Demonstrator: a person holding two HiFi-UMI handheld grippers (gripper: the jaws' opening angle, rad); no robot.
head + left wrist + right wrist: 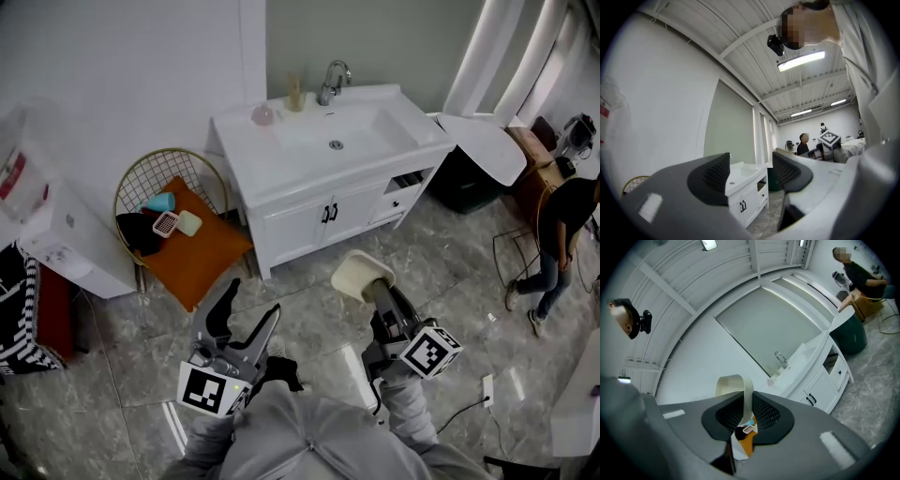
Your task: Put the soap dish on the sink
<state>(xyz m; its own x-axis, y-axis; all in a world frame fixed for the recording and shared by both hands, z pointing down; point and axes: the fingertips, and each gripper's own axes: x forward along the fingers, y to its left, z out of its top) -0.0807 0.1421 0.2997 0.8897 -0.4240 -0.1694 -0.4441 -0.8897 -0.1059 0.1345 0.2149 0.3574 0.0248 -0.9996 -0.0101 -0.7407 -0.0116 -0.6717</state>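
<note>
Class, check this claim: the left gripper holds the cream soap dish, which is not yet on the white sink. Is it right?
No. The right gripper holds the soap dish, fingers shut on its rim, as the right gripper view shows; the left gripper is open. The dish is not yet on the sink.

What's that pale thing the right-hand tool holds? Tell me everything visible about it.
It is the soap dish, a cream-coloured shallow tray with rounded corners, plastic by the look. The right gripper is shut on its thin edge, so it sticks out past the jaws, tilted, in the air over the floor, short of the sink. Nothing else touches it.
</note>
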